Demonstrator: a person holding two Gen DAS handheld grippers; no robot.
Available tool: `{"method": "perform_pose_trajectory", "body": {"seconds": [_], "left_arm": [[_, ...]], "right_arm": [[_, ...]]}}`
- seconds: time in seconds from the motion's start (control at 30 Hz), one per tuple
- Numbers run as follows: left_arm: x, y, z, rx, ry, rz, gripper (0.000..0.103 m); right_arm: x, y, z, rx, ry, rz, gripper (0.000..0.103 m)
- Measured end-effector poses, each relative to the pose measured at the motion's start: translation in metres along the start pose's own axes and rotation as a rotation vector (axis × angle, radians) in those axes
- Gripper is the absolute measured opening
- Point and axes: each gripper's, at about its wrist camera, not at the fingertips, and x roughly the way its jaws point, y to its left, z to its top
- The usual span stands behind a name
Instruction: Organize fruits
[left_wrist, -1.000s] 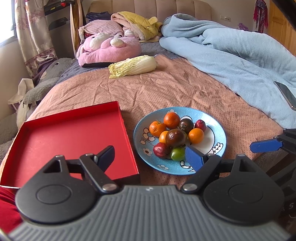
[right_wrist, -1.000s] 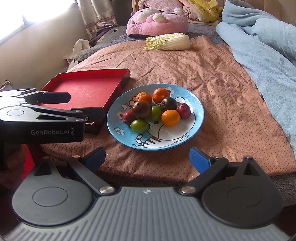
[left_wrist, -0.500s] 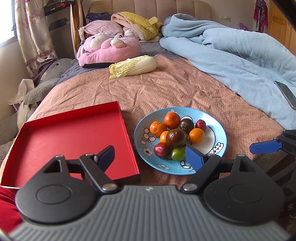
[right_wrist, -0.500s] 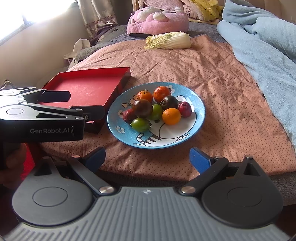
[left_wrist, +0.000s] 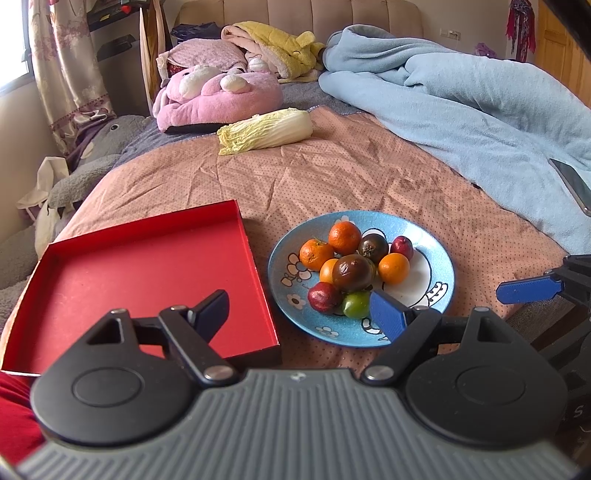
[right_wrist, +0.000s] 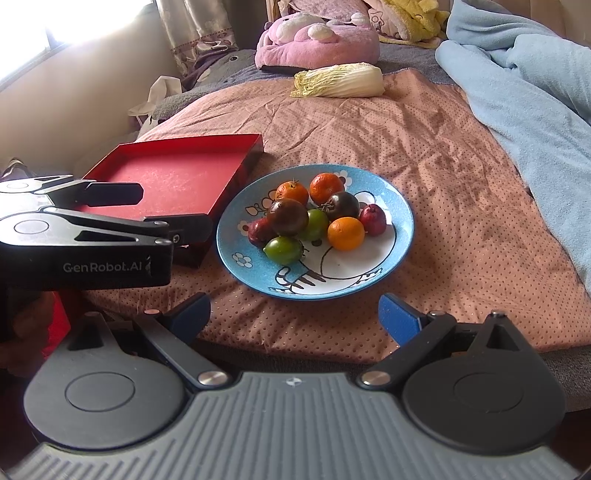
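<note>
Right wrist view puts the round blue patterned plate (right_wrist: 400, 225) of mixed small fruits (right_wrist: 308, 216) dead ahead of my right gripper (right_wrist: 294, 312), jaws wide and empty. My left gripper (left_wrist: 297, 308), equally agape and holding nothing, faces the shallow red cardboard tray (left_wrist: 140, 266), so I judge the right nearer.

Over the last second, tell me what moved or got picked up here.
Almost nothing changed. The right hand-held gripper crept slightly toward the blue plate, so the plate sits a little lower in its view. Nothing was gripped or released: both hand-held grippers remain open, the left one stays put, all the fruit is on the plate, and the red tray remains empty.
</note>
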Motion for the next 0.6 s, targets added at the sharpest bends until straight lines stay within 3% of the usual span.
{"method": "perform_pose_trajectory", "body": {"seconds": [0.6], "left_arm": [[0.0005,-0.0008,-0.0001,0.004,0.001,0.001,0.085]], "right_arm": [[0.0016,0.0006,-0.0017,0.001,0.004,0.002,0.099]]}}
